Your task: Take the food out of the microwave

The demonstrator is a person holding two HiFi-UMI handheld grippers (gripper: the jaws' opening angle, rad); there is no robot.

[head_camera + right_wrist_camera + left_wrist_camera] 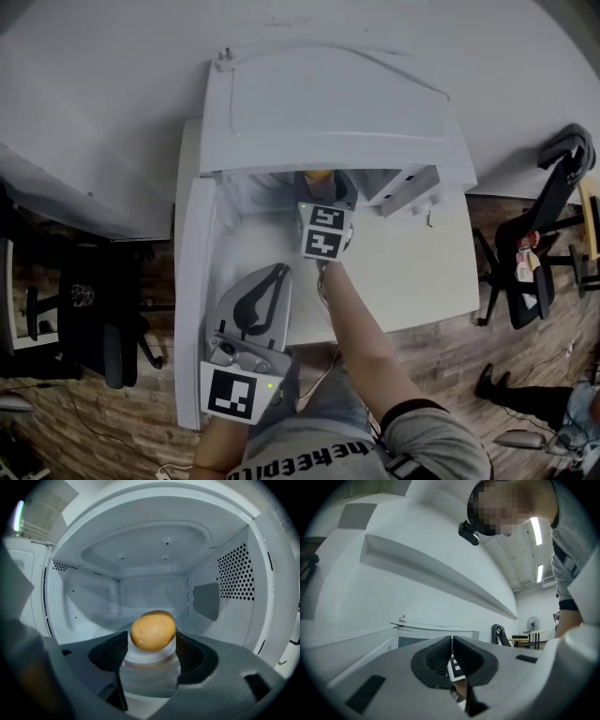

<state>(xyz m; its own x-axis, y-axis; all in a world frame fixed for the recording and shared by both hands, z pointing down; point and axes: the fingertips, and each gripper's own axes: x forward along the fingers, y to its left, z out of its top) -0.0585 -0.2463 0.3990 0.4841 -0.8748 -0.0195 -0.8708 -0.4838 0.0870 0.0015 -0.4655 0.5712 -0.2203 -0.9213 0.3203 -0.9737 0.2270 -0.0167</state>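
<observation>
The white microwave [328,103] stands on a table with its door [192,281] swung open to the left. A yellow-brown potato [153,630] lies on the turntable inside; from the head view only a sliver of it [317,174] shows in the opening. My right gripper [151,646] reaches into the cavity, open wide, with the potato between its tips and a gap at each side. From above, its marker cube covers most of the right gripper [323,192]. My left gripper [278,270] hangs by the open door, shut and empty; its jaws [452,641] meet in a thin line.
The white table [422,272] carries the microwave and ends near my body. A black office chair [553,216] stands at the right, another chair [103,328] at the left. The cavity walls [234,573] close in on my right gripper.
</observation>
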